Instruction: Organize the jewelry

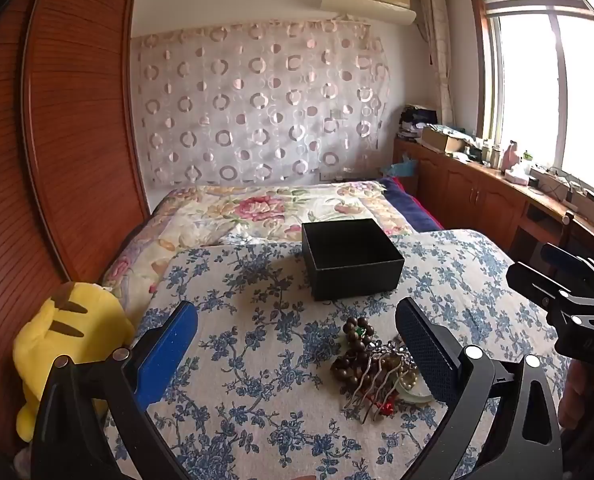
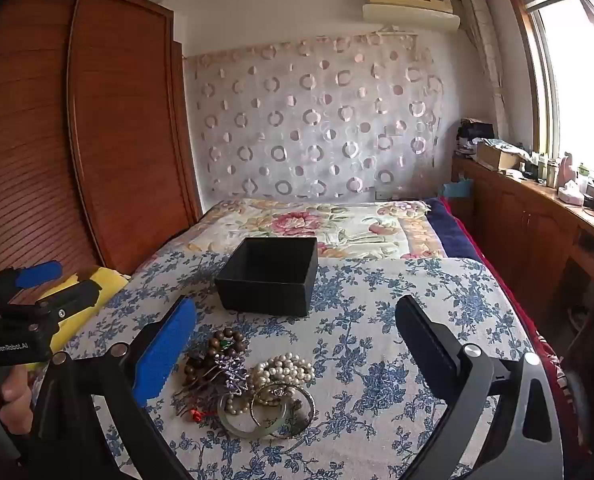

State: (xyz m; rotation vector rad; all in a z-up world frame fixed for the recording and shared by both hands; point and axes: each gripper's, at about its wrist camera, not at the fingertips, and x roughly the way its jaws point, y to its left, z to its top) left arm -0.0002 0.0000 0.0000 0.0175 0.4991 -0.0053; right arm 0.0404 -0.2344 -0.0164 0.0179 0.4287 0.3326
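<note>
Tools, left (image 1: pixel 297 356) and right (image 2: pixel 297 352), hover level, spread wide above jewelry pile (image 2: pixel 249 384).

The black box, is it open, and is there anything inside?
Open: the black box has no lid on. The inside that shows looks empty and dark; the jewelry pile lies outside, on the blue-flowered cloth.
</note>
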